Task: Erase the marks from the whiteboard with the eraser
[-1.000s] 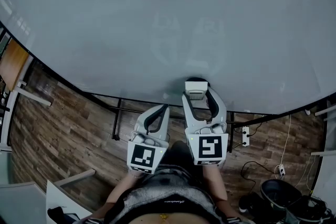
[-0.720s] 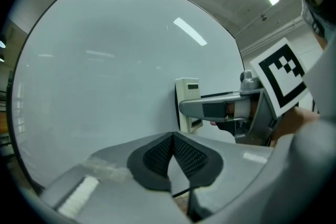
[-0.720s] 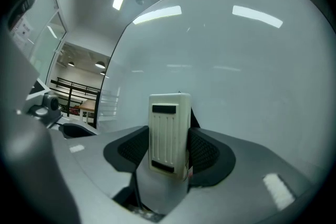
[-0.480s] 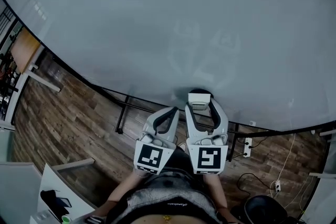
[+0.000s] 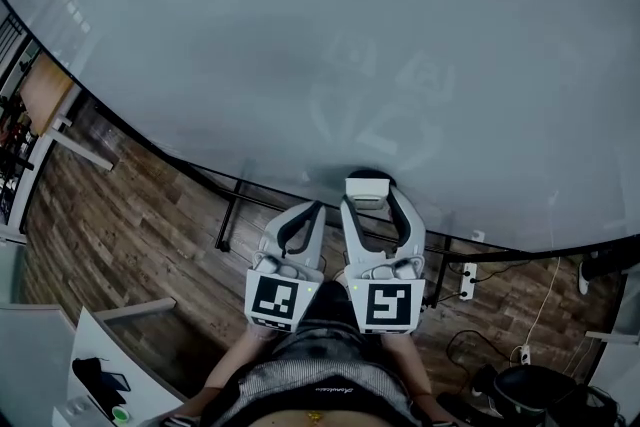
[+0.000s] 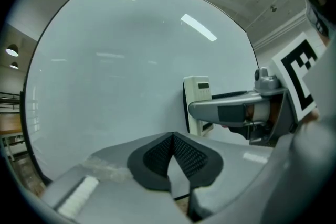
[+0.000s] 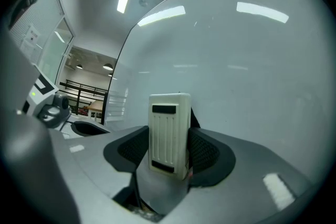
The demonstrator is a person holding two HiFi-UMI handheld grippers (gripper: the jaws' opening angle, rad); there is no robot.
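The right tongs [image 5: 370, 207] are clamped on the eraser [image 5: 368, 191], one jaw on either long side of its cream plastic back. In the right gripper view the eraser [image 7: 168, 134] stands upright between the two dark ribbed pads, and its ridged back faces the camera. Its dark felt side is turned to the whiteboard [image 5: 300, 25] and appears to rest against the board low down, near the bottom edge. From the left gripper view the eraser [image 6: 198, 103] shows side on, with a black strip of felt between the cream body and the whiteboard [image 6: 105, 86].

The left tongs [image 5: 308, 213] sit just beside the right ones, a little lower in the head view and clear of the board. Their jaws are pressed together with nothing between them: in the left gripper view the two ribbed pads [image 6: 157, 153] meet along a thin line.

Faint grey smears [image 5: 380, 105] lie on the whiteboard just above the eraser in the head view, pale looping traces rather than sharp lines. The rest of the board looks plain there, apart from reflected ceiling lights.

Below the board runs a dark metal frame [image 5: 225, 215] over a wooden plank floor [image 5: 130, 245], with a white power strip [image 5: 466, 281] on the floor to the right
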